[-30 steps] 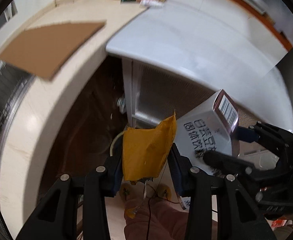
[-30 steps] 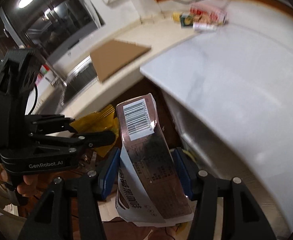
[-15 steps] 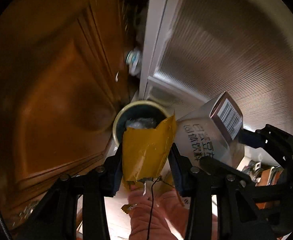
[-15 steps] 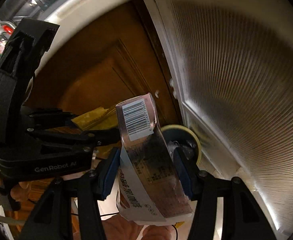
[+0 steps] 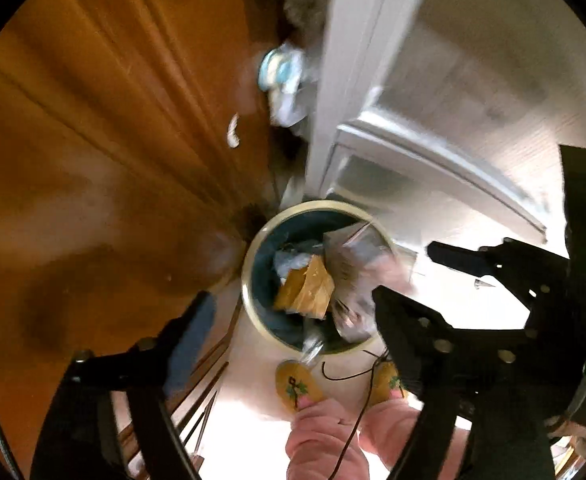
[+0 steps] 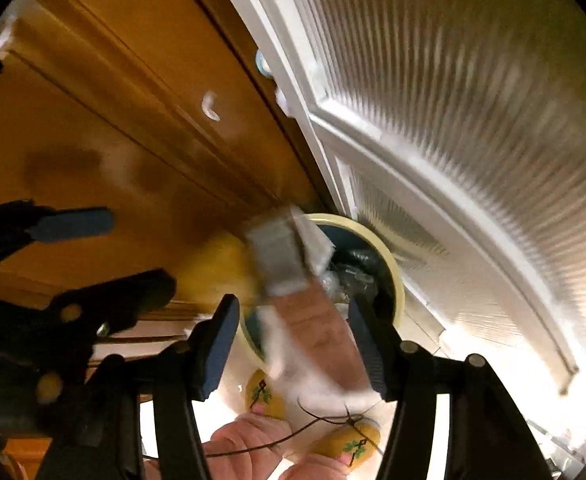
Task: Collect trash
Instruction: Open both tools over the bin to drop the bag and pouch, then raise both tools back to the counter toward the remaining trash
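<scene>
I look down into a round bin with a cream rim [image 5: 253, 248] on the floor. My left gripper [image 5: 293, 296] hangs over it, its jaws opening wide with nothing between them. The yellow wrapper [image 5: 305, 290] is loose, dropping into the bin. My right gripper [image 6: 293, 300] also points at the bin [image 6: 389, 268]; its jaws are opening. The blurred silver-brown carton [image 6: 293, 280] slides out between them, with a gap showing at the left pad. In the left wrist view the carton [image 5: 357, 268] tips over the bin's mouth.
A brown wooden cabinet door [image 5: 93, 160] stands left of the bin and a white ribbed-glass door [image 5: 453, 100] right of it. The person's feet in yellow slippers [image 5: 297, 384] stand just before the bin, and a thin cable hangs there. Crumpled clear plastic lies inside the bin.
Both grippers sank from counter height down to the bin. The left jaws opened and let the yellow wrapper go. The right jaws widened and the carton slipped forward.
</scene>
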Demonstrator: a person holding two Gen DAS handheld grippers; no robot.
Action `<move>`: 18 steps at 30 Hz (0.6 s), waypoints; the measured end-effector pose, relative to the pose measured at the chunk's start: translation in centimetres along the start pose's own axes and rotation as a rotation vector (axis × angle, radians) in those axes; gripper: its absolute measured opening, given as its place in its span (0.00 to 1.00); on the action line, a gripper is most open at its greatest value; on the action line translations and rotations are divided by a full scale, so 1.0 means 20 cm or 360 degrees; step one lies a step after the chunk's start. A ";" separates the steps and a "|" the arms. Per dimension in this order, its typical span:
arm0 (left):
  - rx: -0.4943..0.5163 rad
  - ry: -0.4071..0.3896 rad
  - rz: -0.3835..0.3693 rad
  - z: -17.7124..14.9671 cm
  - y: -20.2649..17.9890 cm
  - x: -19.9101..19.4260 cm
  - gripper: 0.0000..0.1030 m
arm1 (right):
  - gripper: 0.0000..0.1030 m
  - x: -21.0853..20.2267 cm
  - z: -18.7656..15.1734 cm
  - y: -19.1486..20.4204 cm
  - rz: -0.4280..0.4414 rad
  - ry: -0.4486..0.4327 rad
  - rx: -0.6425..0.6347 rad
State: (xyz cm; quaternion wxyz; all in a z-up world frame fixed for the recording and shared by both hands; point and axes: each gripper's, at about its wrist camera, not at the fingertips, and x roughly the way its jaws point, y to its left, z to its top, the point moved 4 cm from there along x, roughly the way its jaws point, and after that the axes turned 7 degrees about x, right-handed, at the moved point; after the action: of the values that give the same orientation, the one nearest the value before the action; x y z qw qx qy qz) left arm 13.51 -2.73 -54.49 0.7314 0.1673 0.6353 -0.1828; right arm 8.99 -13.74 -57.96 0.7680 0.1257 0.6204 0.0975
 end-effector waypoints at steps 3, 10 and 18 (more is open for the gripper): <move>-0.0003 0.0015 -0.0033 -0.01 0.01 0.03 0.83 | 0.66 0.02 -0.02 0.00 -0.0052 -0.0014 0.0004; 0.0062 -0.0043 -0.0004 -0.03 -0.01 -0.01 0.90 | 0.66 -0.05 -0.04 0.02 -0.0119 -0.0048 0.0084; 0.0050 -0.0029 -0.0005 -0.07 -0.05 -0.20 0.90 | 0.66 -0.30 -0.01 -0.05 -0.0176 -0.0096 0.0235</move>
State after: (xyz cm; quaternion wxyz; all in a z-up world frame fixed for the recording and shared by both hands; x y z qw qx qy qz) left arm 11.37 -2.64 -50.67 0.7341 0.1761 0.6261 -0.1952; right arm 7.53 -16.43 -52.74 0.7791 0.1504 0.6086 0.0051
